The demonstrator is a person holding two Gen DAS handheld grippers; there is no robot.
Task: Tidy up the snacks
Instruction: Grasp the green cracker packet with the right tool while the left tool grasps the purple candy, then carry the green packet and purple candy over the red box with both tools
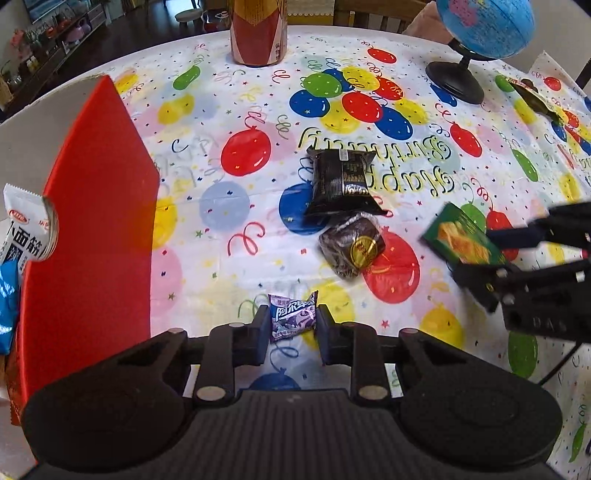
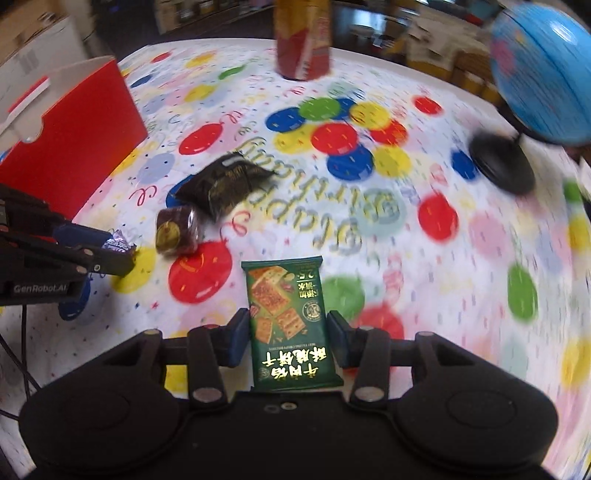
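My left gripper (image 1: pixel 292 321) is shut on a small purple candy packet (image 1: pixel 291 317) above the balloon tablecloth; the packet also shows in the right wrist view (image 2: pixel 117 243). My right gripper (image 2: pixel 288 336) is shut on a green cracker packet (image 2: pixel 286 317) and holds it above the table; it also shows in the left wrist view (image 1: pixel 461 236). A black snack packet (image 1: pixel 341 182) and a round brown cake in clear wrap (image 1: pixel 352 249) lie on the cloth. A red box (image 1: pixel 92 229) stands at the left with a white packet (image 1: pixel 26 229) and a blue one inside.
A tall red and gold can (image 1: pixel 258 31) stands at the far edge. A blue globe (image 1: pixel 484 26) on a black base (image 1: pixel 456 79) stands at the far right. Another dark packet (image 1: pixel 535 98) lies near the right edge.
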